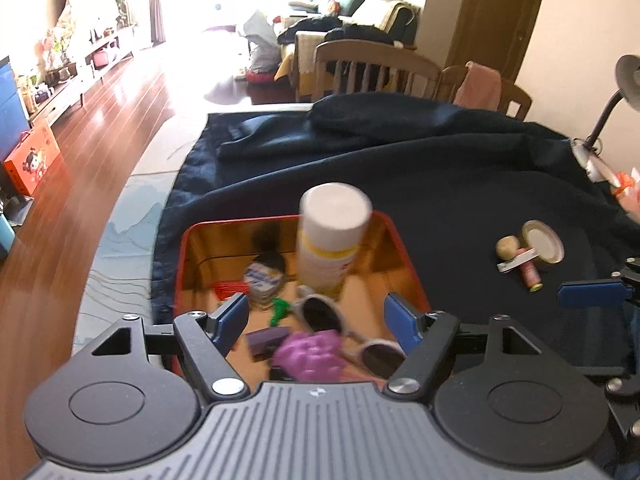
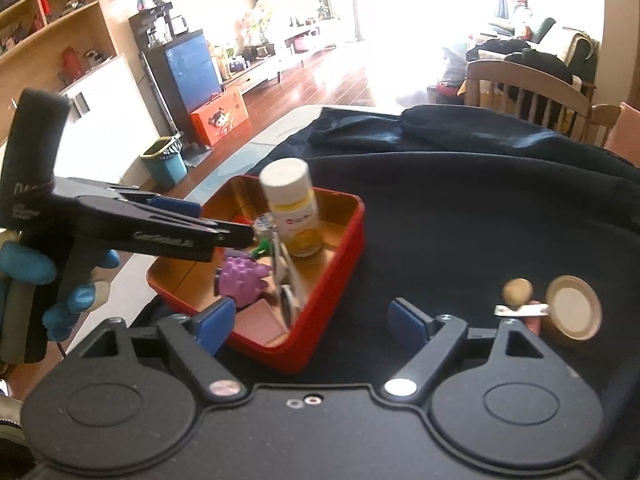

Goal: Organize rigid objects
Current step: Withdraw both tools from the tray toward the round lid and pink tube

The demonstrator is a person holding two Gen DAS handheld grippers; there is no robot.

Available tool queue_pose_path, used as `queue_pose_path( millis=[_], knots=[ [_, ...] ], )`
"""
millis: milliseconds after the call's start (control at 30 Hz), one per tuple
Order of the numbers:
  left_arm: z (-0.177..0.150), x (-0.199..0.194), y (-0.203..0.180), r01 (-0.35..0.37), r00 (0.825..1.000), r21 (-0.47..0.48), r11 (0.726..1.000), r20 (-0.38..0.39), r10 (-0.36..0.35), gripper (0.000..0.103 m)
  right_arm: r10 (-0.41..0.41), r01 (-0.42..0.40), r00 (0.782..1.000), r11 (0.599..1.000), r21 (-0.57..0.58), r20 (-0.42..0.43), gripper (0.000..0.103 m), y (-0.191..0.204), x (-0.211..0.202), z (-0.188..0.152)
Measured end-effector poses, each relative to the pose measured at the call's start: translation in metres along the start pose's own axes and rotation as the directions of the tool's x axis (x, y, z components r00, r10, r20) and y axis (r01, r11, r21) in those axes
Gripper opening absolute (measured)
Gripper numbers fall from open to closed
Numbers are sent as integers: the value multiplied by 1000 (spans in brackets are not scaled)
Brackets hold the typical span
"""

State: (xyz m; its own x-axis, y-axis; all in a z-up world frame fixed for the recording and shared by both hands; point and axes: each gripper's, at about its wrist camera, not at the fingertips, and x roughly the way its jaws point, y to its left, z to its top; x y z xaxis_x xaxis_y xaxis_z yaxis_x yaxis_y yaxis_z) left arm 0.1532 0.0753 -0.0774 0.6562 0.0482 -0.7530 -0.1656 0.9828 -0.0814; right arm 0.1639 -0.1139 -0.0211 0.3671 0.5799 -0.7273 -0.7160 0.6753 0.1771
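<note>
A red tin box [image 1: 404, 252] [image 2: 344, 264] with a gold inside sits on a dark cloth. In it stand a white-capped bottle [image 1: 330, 240] [image 2: 292, 212], white sunglasses [image 1: 320, 314] [image 2: 286, 280], a purple grape toy [image 1: 310, 354] [image 2: 242, 278], a green piece [image 1: 280, 310] and a small round tin [image 1: 262, 282]. My left gripper [image 1: 316, 322] is open and empty above the box's near end; it shows from the side in the right wrist view [image 2: 224, 220]. My right gripper [image 2: 312, 324] is open and empty over the box's near right corner.
On the cloth right of the box lie a jar lid [image 1: 544, 242] [image 2: 574, 308], a tan ball [image 1: 508, 246] [image 2: 518, 290] and a pink spool [image 1: 530, 276]. A desk lamp [image 1: 600, 120] stands far right. Wooden chairs [image 1: 376, 68] stand behind the table.
</note>
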Motion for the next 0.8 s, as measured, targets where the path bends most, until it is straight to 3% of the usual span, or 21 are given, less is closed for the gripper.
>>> queue_pose_path(
  millis=[267,800],
  knots=[
    [0,-1,-53,43,999,23,999,19,-43,80,-57,56,998,998,34,36,103,-54,-28,-11],
    [6,42,-171,97,995,84,992,1,-98,82,-194,190,981,971,144,14,103,-186,-33,-14]
  ],
)
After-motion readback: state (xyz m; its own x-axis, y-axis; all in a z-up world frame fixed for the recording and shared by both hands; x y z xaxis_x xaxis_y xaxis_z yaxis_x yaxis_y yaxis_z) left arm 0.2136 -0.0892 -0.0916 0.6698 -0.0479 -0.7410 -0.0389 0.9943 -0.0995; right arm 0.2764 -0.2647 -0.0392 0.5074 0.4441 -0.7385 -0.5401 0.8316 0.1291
